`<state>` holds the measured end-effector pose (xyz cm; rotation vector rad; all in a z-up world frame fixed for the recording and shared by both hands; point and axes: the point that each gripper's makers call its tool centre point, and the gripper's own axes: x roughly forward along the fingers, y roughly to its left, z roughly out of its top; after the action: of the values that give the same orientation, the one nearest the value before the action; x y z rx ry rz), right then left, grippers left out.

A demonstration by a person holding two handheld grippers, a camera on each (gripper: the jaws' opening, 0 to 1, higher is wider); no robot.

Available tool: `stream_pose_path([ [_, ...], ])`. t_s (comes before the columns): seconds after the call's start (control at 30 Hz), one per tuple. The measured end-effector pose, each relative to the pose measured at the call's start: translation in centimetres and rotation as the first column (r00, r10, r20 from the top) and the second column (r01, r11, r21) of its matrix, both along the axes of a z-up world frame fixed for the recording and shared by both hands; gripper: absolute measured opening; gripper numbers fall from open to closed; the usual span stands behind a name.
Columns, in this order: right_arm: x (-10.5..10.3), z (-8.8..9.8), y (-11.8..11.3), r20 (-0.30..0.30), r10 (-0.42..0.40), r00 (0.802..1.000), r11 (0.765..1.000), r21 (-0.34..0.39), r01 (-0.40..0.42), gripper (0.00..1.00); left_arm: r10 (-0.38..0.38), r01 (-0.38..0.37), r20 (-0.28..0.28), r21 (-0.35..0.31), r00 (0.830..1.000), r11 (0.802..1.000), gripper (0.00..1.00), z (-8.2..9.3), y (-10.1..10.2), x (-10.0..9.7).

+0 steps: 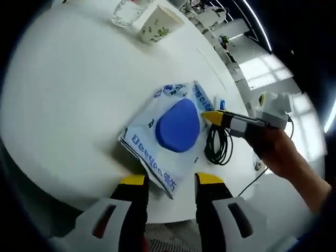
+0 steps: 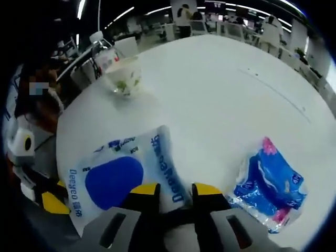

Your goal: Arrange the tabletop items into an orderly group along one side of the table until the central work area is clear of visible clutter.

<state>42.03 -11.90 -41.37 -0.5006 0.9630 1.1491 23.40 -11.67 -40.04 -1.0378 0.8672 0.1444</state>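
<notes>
Left gripper (image 1: 170, 181) sits at the near edge of the round white counter (image 1: 73, 94), yellow-tipped jaws apart w/ nothing between them, just short of the white plastic wipes pack with the blue oval lid (image 1: 176, 128). That pack lies flat near the counter edge, one corner pointing at the gap between the jaws. Right gripper (image 1: 212, 116) comes in from the right of the left gripper view, yellow tip touching the pack's side by the blue lid; a hand (image 1: 275, 149) holds it. Coiled black cable (image 1: 218, 144) lies just beside the pack, under that gripper.

Far side of the counter: white paper cup with green print (image 1: 155, 26), clear plastic bottle (image 1: 123, 13) right next to it.

Right gripper view: right gripper (image 2: 176, 191) jaws are apart, resting at the pack's edge (image 2: 126, 173), not clamped on it. Blue and pink soft tissue packet (image 2: 270, 184) lies apart from the pack, near the counter edge. Cup (image 2: 126, 79) and bottle (image 2: 102, 52) stand together at the far edge.
</notes>
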Motion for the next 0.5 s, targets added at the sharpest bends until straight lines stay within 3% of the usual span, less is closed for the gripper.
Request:
stream_pose_path([
  [0.03,0.4,-0.4,0.1,0.001,-0.002,1.0,1.0,0.001,0.002,0.23,0.008,-0.008,-0.002,-0.012,1.0,1.0,0.31,-0.2,-0.1,-0.1],
  [0.1,-1.5,1.5,-0.6,0.002,-0.004,1.0,1.0,0.001,0.004,0.22,0.014,-0.014,0.003,-0.011,1.0,1.0,0.28,-0.3,0.1,-0.1],
  [0.2,-1.2,1.2,-0.5,0.007,-0.01,1.0,1.0,0.001,0.01,0.2,0.003,-0.003,0.007,0.018,1.0,1.0,0.23,-0.5,0.6,0.1],
  [0.33,-0.9,1.4,-0.5,0.011,-0.017,1.0,1.0,0.015,0.017,0.1,-0.019,0.019,-0.001,0.076,1.0,0.997,0.03,-0.7,1.3,-0.2],
  [0.5,-0.9,1.4,-0.1,0.013,-0.002,1.0,0.999,0.034,0.001,0.05,0.018,-0.018,0.005,0.058,1.0,0.998,0.01,-0.6,1.8,-0.2],
])
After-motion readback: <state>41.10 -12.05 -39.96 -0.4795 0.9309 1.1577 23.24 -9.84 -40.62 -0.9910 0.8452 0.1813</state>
